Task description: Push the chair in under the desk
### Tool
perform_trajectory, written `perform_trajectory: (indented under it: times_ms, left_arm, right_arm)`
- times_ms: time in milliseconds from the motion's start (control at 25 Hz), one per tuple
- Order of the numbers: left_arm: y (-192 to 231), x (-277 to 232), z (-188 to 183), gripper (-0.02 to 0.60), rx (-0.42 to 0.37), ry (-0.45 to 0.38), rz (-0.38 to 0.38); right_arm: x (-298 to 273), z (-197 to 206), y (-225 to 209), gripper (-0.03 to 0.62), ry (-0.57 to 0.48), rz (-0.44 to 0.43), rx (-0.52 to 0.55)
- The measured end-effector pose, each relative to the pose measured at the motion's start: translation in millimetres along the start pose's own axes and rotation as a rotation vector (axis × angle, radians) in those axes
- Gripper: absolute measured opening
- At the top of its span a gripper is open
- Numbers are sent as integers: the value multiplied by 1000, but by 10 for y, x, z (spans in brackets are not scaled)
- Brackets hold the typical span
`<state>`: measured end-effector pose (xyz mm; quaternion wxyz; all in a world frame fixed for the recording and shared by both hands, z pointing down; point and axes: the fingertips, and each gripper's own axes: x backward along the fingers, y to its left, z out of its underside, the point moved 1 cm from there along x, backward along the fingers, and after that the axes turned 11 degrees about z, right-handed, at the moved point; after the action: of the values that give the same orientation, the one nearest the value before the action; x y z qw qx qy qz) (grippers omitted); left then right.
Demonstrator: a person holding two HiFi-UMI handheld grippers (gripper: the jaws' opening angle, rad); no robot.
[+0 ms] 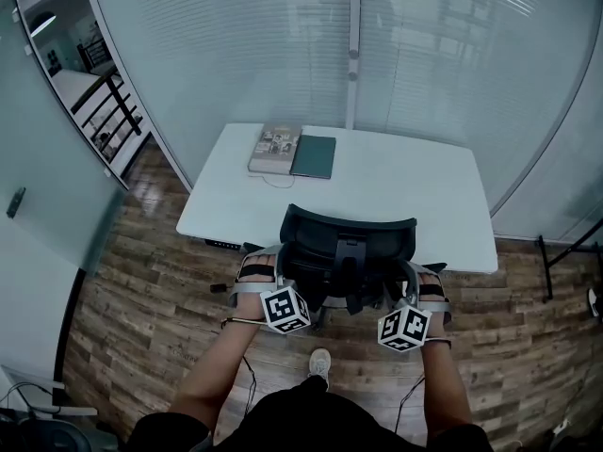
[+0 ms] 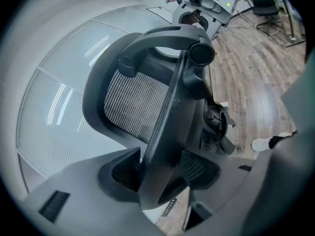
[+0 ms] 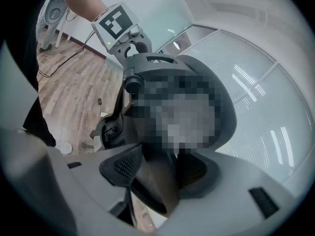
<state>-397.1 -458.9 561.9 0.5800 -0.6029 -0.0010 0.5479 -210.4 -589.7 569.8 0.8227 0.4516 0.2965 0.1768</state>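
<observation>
Left gripper (image 1: 262,269) and right gripper (image 1: 426,279) clamp the chair (image 1: 349,238) by its backrest, at 9 and 3 o'clock. It stands at the 6 o'clock edge of the desk (image 1: 405,186). An uneven shove could swivel the chair, ramming the desktop and jolting the books (image 1: 275,149) at 11 o'clock

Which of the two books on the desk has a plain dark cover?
The right book, plain dark green. The left book beside it has a pale cover with a picture.
</observation>
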Motion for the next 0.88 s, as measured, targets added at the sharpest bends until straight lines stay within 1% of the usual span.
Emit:
perform_trajectory:
  times_ms: [120,280,360,520,640,760,880]
  left_arm:
    - [68,-65,8,250,0,2,-7]
    - [134,-115,117,259,17,22,-2]
    - [159,-111,116,259,7,15,-13]
    - [168,-123,102,258,6,17,-21]
    - [153,-130,115,258,8,20,-19]
    - [155,-137,101,258,8,7,-22]
    - [149,-138,108,260,-6,-4,-52]
  right_arm:
    - [-56,-16,-21,225,-5,4,9]
    - [-85,-121,19,223,-6,15,23]
    - [-87,-132,6,224,-5,23,21]
    - [-85,-127,-13,227,-42,60,25]
    - [-90,-126,6,229,-59,63,23]
    - [-97,-110,8,229,-71,51,25]
    - [-102,-106,24,227,-63,-12,9]
